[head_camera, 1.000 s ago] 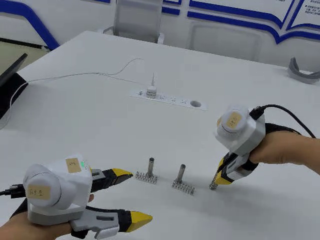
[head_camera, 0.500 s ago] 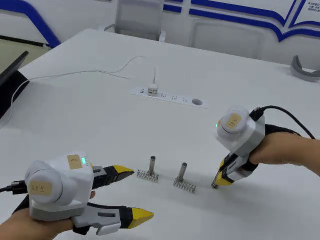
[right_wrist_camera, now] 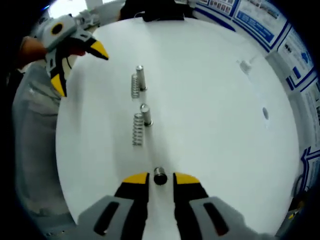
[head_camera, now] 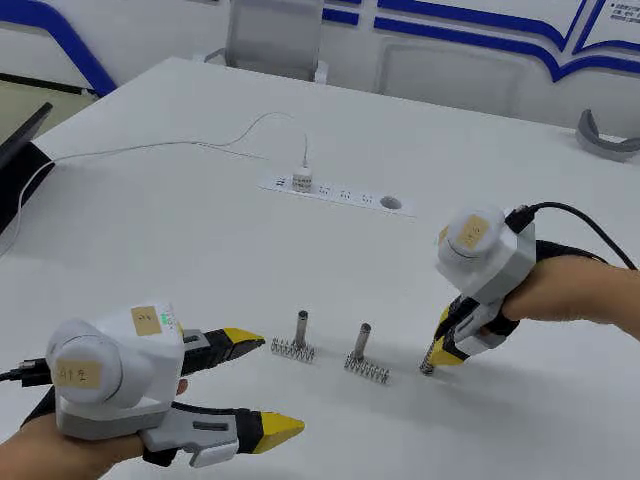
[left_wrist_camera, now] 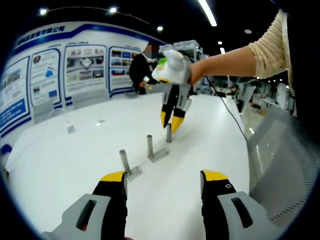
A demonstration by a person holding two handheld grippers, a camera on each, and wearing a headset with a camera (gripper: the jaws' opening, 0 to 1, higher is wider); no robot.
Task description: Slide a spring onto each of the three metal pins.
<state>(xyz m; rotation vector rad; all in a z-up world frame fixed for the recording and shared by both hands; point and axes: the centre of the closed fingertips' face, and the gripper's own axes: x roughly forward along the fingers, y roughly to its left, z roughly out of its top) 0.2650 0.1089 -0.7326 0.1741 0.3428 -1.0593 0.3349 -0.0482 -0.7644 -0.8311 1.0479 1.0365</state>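
Three short metal pins stand in a row on the white table (head_camera: 200, 240). Beside the left pin (head_camera: 301, 328) a spring (head_camera: 292, 350) lies flat. Another spring (head_camera: 366, 369) lies by the middle pin (head_camera: 362, 340). My right gripper (head_camera: 434, 358) points down over the right pin (head_camera: 428, 362), which wears a spring (right_wrist_camera: 160, 176), and its yellow tips are shut on that spring. My left gripper (head_camera: 262, 383) hovers open at the near left, short of the left pin (left_wrist_camera: 123, 161), with nothing between its fingers (left_wrist_camera: 114, 179).
A white power strip (head_camera: 335, 194) with a plug and a trailing cable lies beyond the pins. A chair (head_camera: 275, 35) stands at the far edge, a grey curved object (head_camera: 605, 140) at far right and a dark screen (head_camera: 20, 150) at far left.
The head view has shifted a little. Both grippers keep about the same places, the right one still on the right pin.
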